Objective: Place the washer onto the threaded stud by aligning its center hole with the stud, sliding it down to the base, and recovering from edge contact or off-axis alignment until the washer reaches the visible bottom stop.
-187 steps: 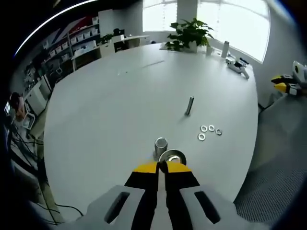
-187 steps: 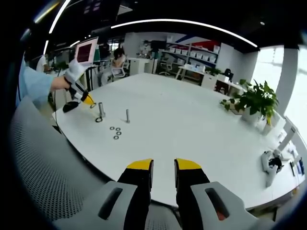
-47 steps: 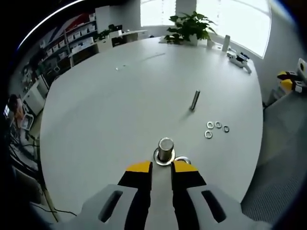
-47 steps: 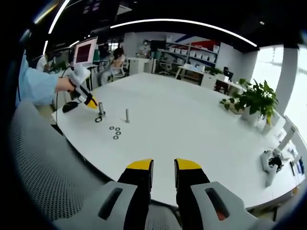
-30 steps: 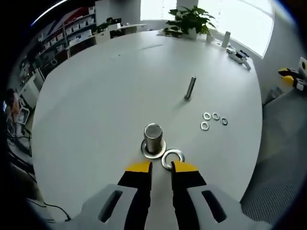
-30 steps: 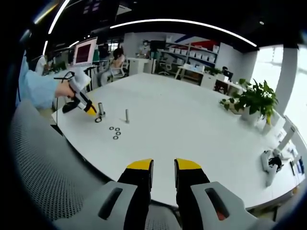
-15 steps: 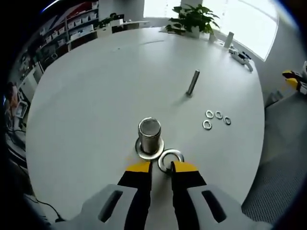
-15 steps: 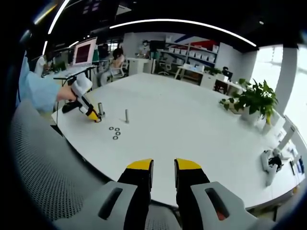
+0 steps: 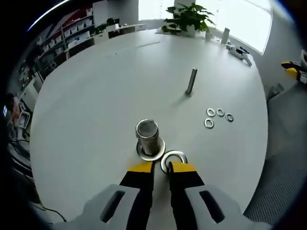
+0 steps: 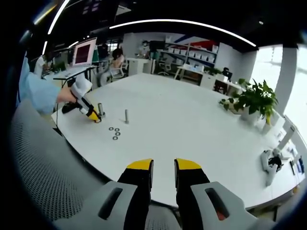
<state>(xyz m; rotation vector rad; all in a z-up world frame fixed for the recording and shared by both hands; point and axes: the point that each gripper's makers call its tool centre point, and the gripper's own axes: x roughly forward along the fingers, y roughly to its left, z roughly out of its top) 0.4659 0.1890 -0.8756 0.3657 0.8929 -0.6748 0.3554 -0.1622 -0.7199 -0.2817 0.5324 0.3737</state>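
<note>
**Washer flat on the counter beside the stud**

The left tongs (image 9: 160, 166) point down at the white counter (image 9: 96, 96) with their yellow-tipped jaws a narrow gap apart, released and gripping nothing. The right-hand tip sits at the near edge of a loose washer (image 9: 173, 160), though whether it actually touches the ring cannot be told. That washer is a shiny metal ring with a wide centre hole, lying flat on the counter just beside the base of the threaded stud (image 9: 147, 133), not on it. The stud is a short, thick metal post standing upright, and a second washer (image 9: 151, 149) already lies flat around its foot. Farther out, a thinner metal pin (image 9: 191, 81) stands upright, and near it four small washers (image 9: 218, 116) lie in a loose cluster. A potted plant (image 9: 188, 12) stands at the far edge.

The right tongs (image 10: 163, 169) hang over the near rim of the counter, well apart from the parts, jaws slightly parted and empty. From there a person's hand (image 10: 67, 95) is seen holding the left tongs down by the stud.
</note>
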